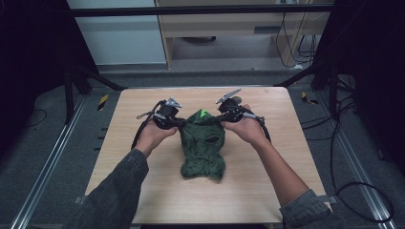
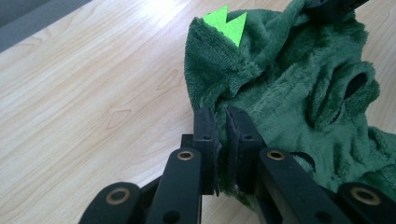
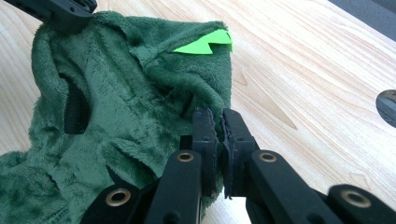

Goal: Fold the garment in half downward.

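One green garment (image 1: 202, 145), two tools, one table (image 1: 267, 157)

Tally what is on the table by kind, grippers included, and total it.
Green fleece garment: 1
Left gripper, pinching the garment's edge: 1
Right gripper, pinching the other edge: 1
Total: 3
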`<state>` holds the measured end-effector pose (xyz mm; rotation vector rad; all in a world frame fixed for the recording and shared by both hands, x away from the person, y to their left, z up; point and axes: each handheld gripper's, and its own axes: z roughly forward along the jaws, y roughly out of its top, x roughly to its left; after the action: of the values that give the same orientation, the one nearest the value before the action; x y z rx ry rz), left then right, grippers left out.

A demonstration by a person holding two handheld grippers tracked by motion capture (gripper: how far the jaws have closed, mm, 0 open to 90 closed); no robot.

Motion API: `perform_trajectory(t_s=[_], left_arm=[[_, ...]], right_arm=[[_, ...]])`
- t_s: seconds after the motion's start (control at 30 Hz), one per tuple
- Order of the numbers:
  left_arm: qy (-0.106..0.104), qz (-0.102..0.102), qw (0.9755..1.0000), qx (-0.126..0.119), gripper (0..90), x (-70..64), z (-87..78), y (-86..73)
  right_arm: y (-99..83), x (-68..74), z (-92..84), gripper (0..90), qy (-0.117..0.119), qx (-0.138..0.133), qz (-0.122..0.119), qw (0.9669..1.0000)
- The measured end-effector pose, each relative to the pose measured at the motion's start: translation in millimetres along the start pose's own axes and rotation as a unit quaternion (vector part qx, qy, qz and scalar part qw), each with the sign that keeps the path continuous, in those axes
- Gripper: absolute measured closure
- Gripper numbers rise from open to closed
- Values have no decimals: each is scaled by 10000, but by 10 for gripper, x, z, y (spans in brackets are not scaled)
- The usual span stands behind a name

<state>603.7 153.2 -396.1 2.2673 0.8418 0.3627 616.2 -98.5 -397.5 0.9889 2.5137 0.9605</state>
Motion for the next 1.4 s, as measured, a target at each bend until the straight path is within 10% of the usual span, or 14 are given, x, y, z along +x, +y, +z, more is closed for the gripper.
perform_trajectory(t_s=[1.4], left_arm=[[-105,430,9990,-99,825,-403,-103,-350]], right_arm=[[-440,389,-182,851,142,-317,-395,9986]])
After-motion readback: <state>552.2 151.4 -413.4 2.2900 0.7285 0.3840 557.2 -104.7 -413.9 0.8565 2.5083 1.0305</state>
